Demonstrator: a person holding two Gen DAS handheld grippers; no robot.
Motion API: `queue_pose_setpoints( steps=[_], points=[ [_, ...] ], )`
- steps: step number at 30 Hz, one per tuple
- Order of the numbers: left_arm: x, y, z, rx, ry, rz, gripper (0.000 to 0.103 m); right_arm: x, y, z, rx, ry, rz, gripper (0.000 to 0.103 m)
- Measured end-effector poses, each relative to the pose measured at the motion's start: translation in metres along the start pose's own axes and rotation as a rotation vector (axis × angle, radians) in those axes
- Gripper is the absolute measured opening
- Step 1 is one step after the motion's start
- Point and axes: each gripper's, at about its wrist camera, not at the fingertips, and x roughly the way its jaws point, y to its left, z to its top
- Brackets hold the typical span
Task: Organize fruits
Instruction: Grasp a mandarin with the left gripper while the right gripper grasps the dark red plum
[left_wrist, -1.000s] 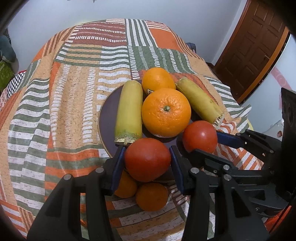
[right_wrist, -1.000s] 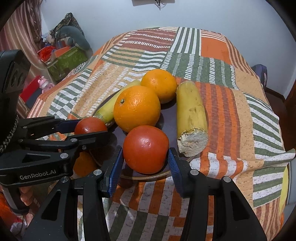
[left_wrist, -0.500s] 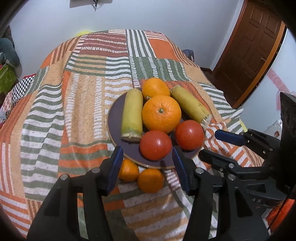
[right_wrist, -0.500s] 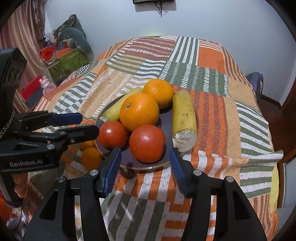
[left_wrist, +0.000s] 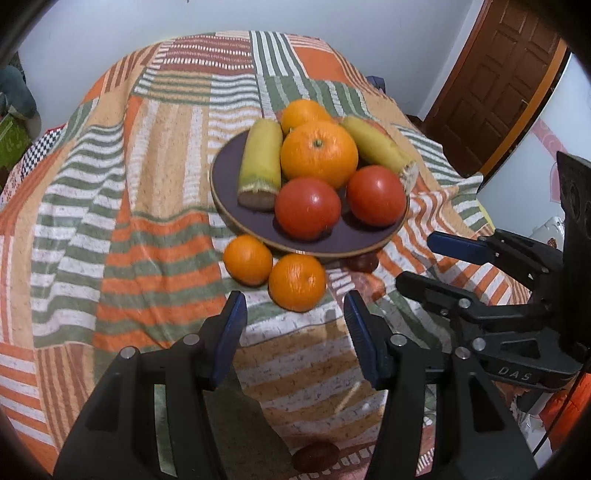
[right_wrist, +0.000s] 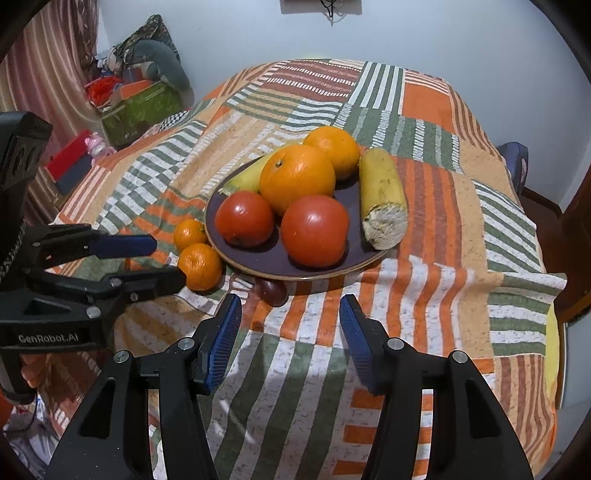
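Note:
A dark purple plate (left_wrist: 229, 206) (right_wrist: 258, 264) on the patchwork cloth holds two tomatoes (left_wrist: 307, 208) (right_wrist: 314, 230), two oranges (left_wrist: 318, 154) (right_wrist: 297, 179) and two cut yellow banana pieces (left_wrist: 260, 162) (right_wrist: 382, 194). Two small tangerines (left_wrist: 297, 282) (right_wrist: 199, 266) lie on the cloth by the plate's near rim. A small dark red fruit (left_wrist: 362, 262) (right_wrist: 272, 290) sits under the rim. My left gripper (left_wrist: 295, 332) is open and empty, short of the tangerines. My right gripper (right_wrist: 290, 328) is open and empty, short of the plate.
The striped cloth (left_wrist: 129, 258) covers a round table that falls away at its edges. A wooden door (left_wrist: 498, 85) stands at the right. Boxes and clutter (right_wrist: 136, 103) sit on the floor at the left. Another dark fruit (left_wrist: 316, 456) lies near me.
Both grippers let go of their tomatoes, which now rest on the plate. Both grippers have drawn back from the plate and stay open.

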Motion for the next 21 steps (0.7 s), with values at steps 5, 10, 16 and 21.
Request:
queue_pose_setpoints(
  steps=[5,10,16,21],
  points=[
    [0.009,0.001,-0.004,-0.010,0.018,-0.029,0.050,0.016,0.004,0.000,-0.002,0.038,0.039,0.029],
    [0.015,-0.001,-0.002,-0.006,0.024,-0.043,0.043,0.027,0.003,0.003,0.013,0.050,0.050,0.025],
    [0.021,-0.002,0.001,-0.012,0.012,-0.032,0.043,0.034,0.004,0.006,0.015,0.057,0.060,0.025],
    [0.026,0.002,0.004,-0.032,0.006,-0.034,0.039,0.039,0.007,0.007,-0.005,0.062,0.061,0.025]
  ],
)
